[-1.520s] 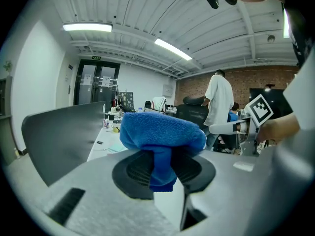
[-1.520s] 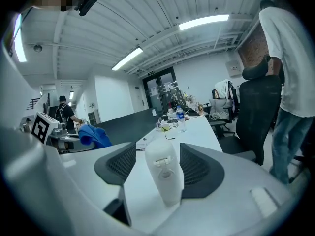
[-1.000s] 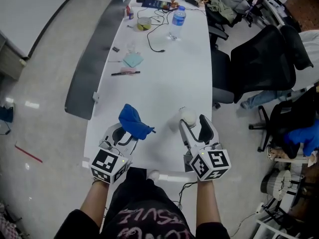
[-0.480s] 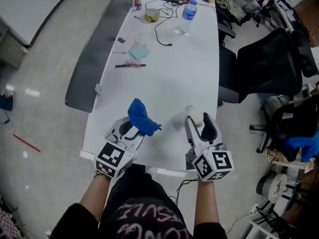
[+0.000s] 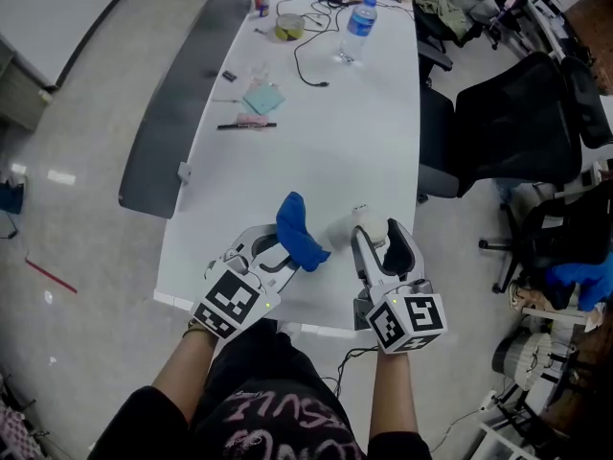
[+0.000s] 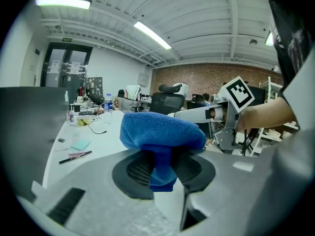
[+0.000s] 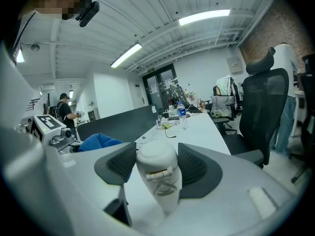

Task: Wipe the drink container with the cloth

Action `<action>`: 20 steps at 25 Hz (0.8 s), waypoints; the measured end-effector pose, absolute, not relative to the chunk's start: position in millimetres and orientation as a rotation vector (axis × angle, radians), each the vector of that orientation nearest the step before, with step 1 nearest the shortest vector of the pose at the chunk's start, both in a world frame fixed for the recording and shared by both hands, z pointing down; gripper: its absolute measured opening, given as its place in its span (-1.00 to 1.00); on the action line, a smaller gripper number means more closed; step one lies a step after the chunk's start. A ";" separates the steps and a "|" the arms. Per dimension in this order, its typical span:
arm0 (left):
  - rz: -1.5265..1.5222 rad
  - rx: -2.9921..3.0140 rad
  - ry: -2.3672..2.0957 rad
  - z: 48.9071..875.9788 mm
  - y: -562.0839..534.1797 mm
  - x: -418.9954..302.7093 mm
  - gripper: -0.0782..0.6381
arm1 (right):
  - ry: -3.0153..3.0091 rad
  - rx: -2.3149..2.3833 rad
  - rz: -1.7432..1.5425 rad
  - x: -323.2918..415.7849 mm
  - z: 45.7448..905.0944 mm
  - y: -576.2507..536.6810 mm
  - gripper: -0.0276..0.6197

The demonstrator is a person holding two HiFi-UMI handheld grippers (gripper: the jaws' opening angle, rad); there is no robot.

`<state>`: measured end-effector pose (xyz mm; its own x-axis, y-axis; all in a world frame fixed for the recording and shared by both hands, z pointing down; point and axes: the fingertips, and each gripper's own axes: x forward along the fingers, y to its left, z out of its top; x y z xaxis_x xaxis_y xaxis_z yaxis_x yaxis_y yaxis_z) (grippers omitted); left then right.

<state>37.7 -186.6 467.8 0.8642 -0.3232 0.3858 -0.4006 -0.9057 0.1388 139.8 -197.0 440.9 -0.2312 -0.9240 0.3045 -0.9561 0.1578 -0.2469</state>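
Observation:
A blue cloth (image 5: 300, 233) is bunched up in my left gripper (image 5: 285, 257), which is shut on it; a fold hangs down between the pads in the left gripper view, cloth (image 6: 162, 132), gripper (image 6: 160, 168). The white drink container (image 5: 374, 230) with a flip lid stands near the table's front edge, between the pads of my right gripper (image 5: 375, 240). Those jaws have just been closing on it, then eased open a touch. In the right gripper view both pads lie against the container (image 7: 157, 173). The cloth sits just left of the container, close to touching it.
The long white table (image 5: 316, 142) carries a water bottle (image 5: 360, 22), a black cable (image 5: 306, 60), a pen (image 5: 247, 125), a teal pad (image 5: 265, 97) and a small yellow tub (image 5: 290, 29) at the far end. A black office chair (image 5: 508, 123) stands to the right.
My left gripper has carried the blue cloth to the right, up beside the container. The right gripper has stayed in place around the container.

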 end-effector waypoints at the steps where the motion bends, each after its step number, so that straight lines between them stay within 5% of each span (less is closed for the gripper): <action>1: 0.542 2.838 -0.522 467.8 -184.5 43.4 -0.51 | -2.327 1.895 0.600 140.0 441.0 -197.1 -0.07; 20: 0.723 2.969 -0.134 482.5 -166.7 109.4 -0.51 | -2.322 1.903 0.606 140.6 441.2 -199.1 -0.07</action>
